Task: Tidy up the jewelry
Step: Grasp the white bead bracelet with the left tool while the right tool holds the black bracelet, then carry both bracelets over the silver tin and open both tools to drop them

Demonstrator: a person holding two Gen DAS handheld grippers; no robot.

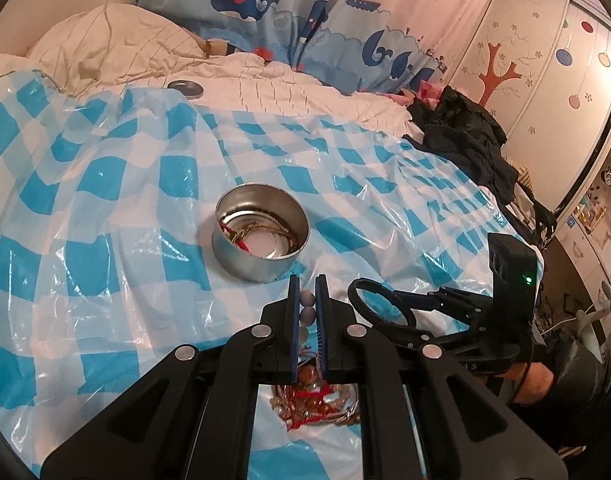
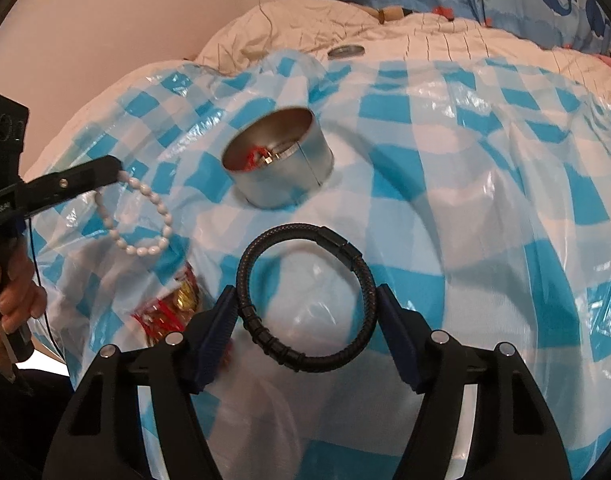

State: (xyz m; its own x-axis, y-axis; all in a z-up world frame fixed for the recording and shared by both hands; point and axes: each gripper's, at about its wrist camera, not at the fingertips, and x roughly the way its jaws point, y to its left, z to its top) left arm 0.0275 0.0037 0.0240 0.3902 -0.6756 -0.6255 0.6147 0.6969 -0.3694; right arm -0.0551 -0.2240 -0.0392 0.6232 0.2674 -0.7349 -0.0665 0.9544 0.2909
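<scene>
My left gripper (image 1: 307,284) is shut on a white bead bracelet (image 1: 308,300), which hangs in a loop (image 2: 161,216) from its tip (image 2: 113,168) above the sheet. My right gripper (image 2: 304,291) holds a black braided bracelet (image 2: 337,242) across its width, a pad pressing on each side. In the left wrist view that black bracelet (image 1: 350,294) sits to the right of my left fingers. A round metal tin (image 1: 261,268) (image 2: 289,184) stands just beyond both grippers with red and gold cords inside. A pile of red-corded, beaded jewelry (image 1: 313,400) (image 2: 173,308) lies below the left gripper.
A blue-and-white checked plastic sheet (image 1: 105,200) covers the bed. The tin's lid (image 1: 185,89) (image 2: 345,52) lies far back on the white quilt. Dark clothes (image 1: 465,136) are heaped at the right edge. A hand (image 2: 13,292) grips the left tool's handle.
</scene>
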